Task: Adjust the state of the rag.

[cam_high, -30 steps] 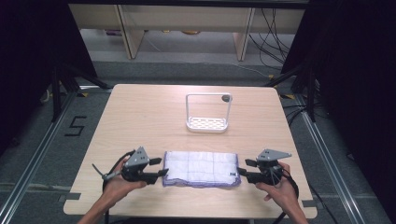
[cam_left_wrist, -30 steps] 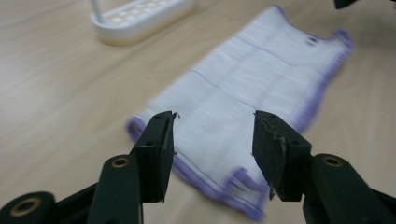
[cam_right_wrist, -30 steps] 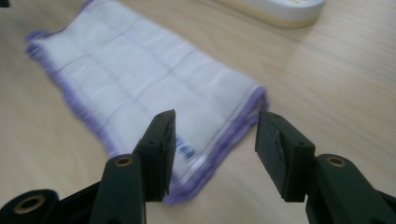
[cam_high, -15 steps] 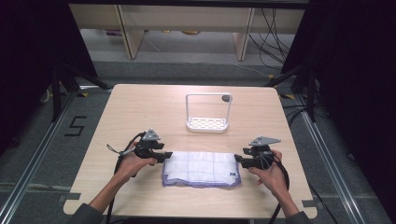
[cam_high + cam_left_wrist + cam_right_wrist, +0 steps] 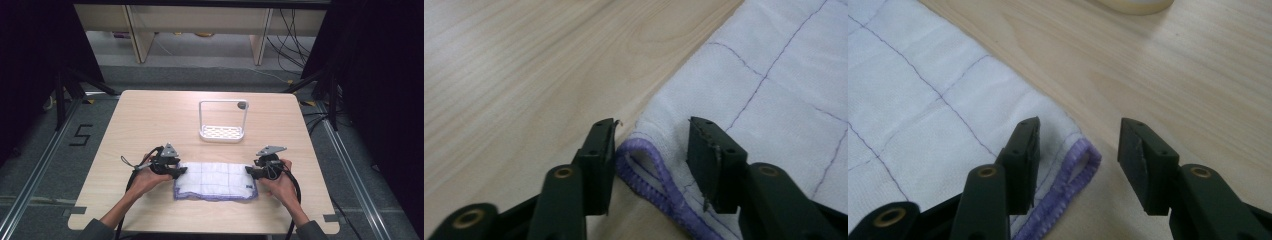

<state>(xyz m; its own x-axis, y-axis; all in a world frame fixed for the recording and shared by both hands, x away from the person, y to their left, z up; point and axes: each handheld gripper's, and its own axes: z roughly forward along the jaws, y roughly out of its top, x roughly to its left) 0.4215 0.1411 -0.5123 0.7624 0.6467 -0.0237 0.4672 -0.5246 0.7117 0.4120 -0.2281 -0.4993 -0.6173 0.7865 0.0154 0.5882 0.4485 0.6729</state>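
Forearms in from the near edge of the table, one gripper in each hand, both low at the far corners of the cloth. Left gripper set astride the purple-hemmed corner, jaws apart and just been closing, corner between them but pads not yet pressing. Right gripper likewise spread over its own corner, one jaw above the white weave, the other over bare wood, hem loop in the gap, jaws also just been narrowing, nothing clamped so far. Cloth flat, folded to a long rectangle, near the front edge and between the two hands. Mirrored placement probably meant for a matched pinch at both corners, so the cloth lifts evenly. Farther back, well apart from the cloth, white rack upright near the table's middle, untouched.
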